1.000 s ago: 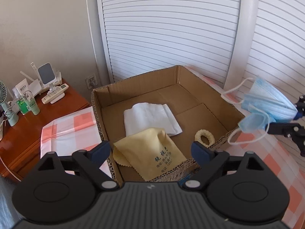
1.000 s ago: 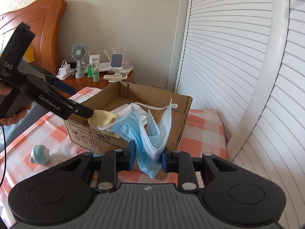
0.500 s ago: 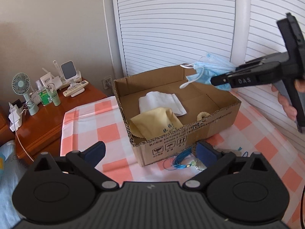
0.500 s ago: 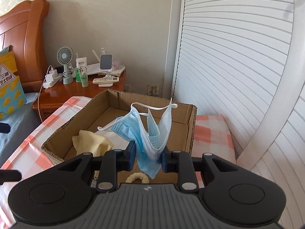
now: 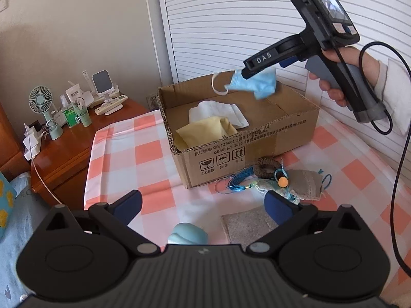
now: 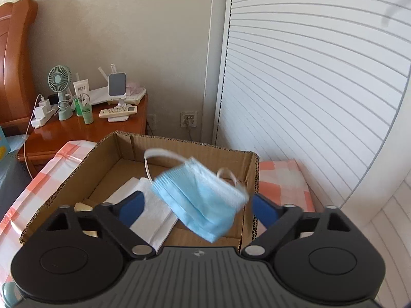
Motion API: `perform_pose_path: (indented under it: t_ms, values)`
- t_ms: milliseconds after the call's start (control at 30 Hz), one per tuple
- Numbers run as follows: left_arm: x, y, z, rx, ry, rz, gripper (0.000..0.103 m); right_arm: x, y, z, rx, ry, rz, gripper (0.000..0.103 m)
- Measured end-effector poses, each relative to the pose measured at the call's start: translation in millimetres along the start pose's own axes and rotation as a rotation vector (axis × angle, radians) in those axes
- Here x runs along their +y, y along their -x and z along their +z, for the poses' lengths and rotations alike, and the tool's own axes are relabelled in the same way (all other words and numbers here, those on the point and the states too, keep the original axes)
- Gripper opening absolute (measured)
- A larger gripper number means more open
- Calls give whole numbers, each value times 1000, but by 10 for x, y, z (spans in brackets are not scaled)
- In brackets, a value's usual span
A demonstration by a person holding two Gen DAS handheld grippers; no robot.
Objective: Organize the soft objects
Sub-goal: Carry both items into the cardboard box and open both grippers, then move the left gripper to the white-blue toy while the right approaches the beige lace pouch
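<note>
Above the cardboard box, right tongs are opening around a blurred, crumpled blue mask; left tongs gape empty.

Green fan, remote, perhaps lotion tubes.

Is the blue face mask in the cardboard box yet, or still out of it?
Out: the blue face mask is blurred in mid-air over the cardboard box, loose between the right gripper's opening jaws, neither pad touching it.

Blue face mask crumpled, mid-air over cardboard box, blurred, white cloth & yellow cloth lying inside box, brown scrunchie + grey pouch on table beside box front
</note>
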State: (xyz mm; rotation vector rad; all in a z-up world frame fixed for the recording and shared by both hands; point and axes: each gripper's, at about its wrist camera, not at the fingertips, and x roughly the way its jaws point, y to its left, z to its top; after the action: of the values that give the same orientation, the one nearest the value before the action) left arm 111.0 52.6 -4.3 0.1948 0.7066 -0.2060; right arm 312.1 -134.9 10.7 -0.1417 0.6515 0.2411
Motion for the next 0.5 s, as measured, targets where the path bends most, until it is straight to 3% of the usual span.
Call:
perform_pose_path:
  t_ms: [167,500]
  values:
    - [7,-10,-67,9,0,-14,101,21,204,-101,0,10,-11,103]
    - [94,49,-258,40,31,-1,101,145,564,-644,123,-55,-9,103]
